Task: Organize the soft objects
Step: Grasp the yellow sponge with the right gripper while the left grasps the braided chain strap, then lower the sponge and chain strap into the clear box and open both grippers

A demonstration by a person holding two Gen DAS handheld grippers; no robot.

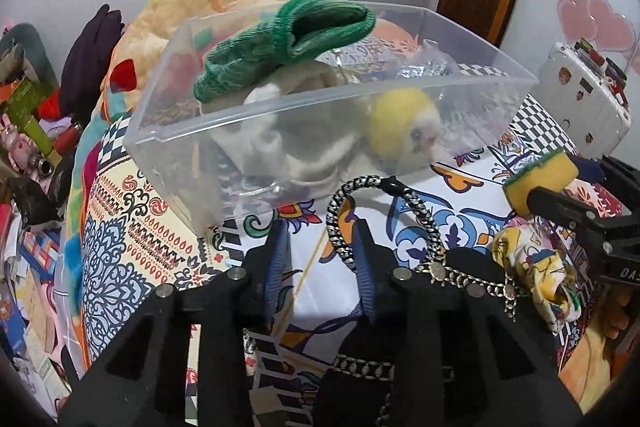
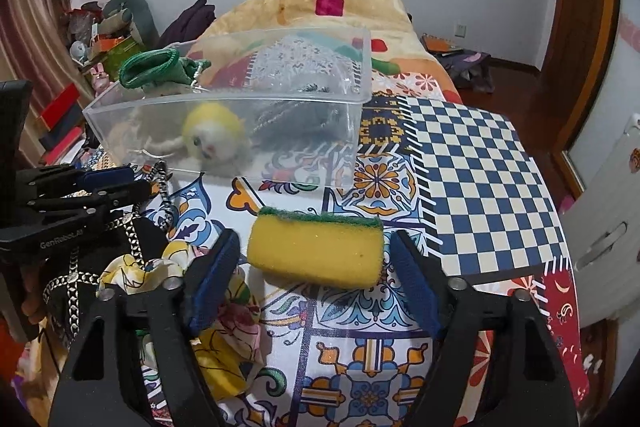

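Note:
A clear plastic bin (image 1: pixel 320 99) (image 2: pixel 224 99) stands on the patterned cloth. It holds a yellow-headed plush doll (image 1: pixel 404 123) (image 2: pixel 212 135) and pale fabric. A green knitted piece (image 1: pixel 288 39) (image 2: pixel 148 69) hangs over its rim. My left gripper (image 1: pixel 320 227) is open, low over the cloth. The black-and-silver braided strap (image 1: pixel 340 227) of a black chain-trimmed bag (image 1: pixel 472 267) runs between its jaws against the right pad only. My right gripper (image 2: pixel 313 234) is open around a yellow sponge with a green top (image 2: pixel 316 255) (image 1: pixel 540 179), with a narrow gap at each end.
A yellow floral fabric piece (image 2: pixel 224 307) (image 1: pixel 536 267) lies between the two grippers. A white suitcase (image 1: pixel 580 99) (image 2: pixel 608 227) stands at the right. An orange blanket (image 2: pixel 320 7) is heaped behind the bin. Cluttered shelves (image 1: pixel 32 131) fill the left side.

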